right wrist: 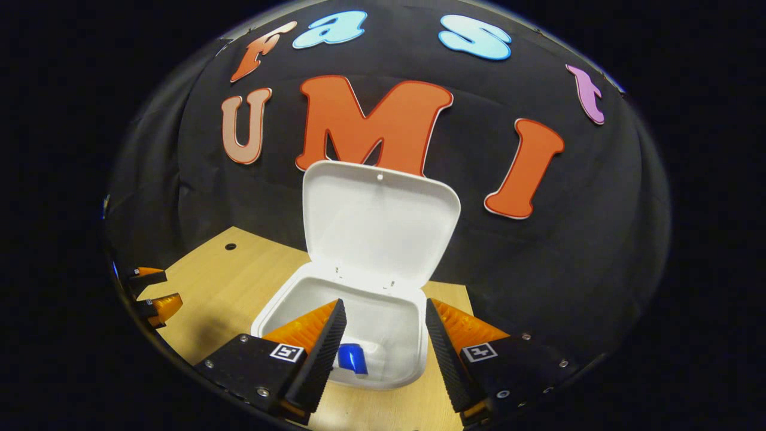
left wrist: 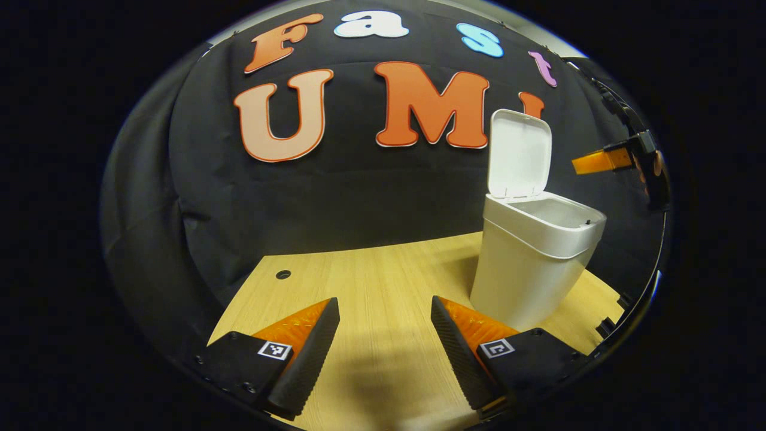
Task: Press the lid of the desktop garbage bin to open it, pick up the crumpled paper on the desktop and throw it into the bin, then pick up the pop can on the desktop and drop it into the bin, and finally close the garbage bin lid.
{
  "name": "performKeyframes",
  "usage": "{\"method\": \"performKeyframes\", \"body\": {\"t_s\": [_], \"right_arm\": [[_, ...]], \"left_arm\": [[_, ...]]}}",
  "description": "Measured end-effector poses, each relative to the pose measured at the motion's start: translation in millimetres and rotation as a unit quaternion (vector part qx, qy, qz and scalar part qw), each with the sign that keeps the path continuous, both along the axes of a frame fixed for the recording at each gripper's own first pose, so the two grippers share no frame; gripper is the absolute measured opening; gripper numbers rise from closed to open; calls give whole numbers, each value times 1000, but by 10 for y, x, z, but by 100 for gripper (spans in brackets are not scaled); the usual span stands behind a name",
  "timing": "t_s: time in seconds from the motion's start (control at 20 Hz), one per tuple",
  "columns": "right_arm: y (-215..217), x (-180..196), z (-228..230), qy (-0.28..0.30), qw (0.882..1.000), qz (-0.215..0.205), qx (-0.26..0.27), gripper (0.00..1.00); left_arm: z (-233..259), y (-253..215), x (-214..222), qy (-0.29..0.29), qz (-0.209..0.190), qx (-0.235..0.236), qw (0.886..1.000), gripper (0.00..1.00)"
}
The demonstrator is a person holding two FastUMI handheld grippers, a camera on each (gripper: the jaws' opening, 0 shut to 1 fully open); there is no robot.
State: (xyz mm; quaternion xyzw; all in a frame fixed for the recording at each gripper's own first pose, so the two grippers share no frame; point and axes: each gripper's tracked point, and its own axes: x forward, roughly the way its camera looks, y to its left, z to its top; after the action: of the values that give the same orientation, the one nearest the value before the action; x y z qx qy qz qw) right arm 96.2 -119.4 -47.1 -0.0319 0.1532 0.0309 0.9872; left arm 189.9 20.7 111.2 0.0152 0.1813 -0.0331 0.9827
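Inside the open bin (right wrist: 383, 323), the blue pop can (right wrist: 352, 359) is partly hidden behind a finger (right wrist: 317, 359) of the right gripper (right wrist: 383, 344). Any crumpled paper beneath cannot be made out. The tabletop (left wrist: 383, 281) is cut off at the picture's lower edge.

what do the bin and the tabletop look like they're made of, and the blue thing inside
Bin: likely white plastic, smooth and matte, with moulded rounded edges. Tabletop: pale wood or wood-look laminate, judging by fine straight grain lines. Blue can inside the bin: probably metal, from its glossy sheen, though little of it shows.
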Motion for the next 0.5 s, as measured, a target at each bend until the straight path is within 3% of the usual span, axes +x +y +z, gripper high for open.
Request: {"method": "performKeyframes", "body": {"t_s": [0.5], "right_arm": [[201, 560, 1025, -83, 996, -14, -13, 81]], "left_arm": [[-127, 695, -188, 2, 79, -2, 997, 98]]}}
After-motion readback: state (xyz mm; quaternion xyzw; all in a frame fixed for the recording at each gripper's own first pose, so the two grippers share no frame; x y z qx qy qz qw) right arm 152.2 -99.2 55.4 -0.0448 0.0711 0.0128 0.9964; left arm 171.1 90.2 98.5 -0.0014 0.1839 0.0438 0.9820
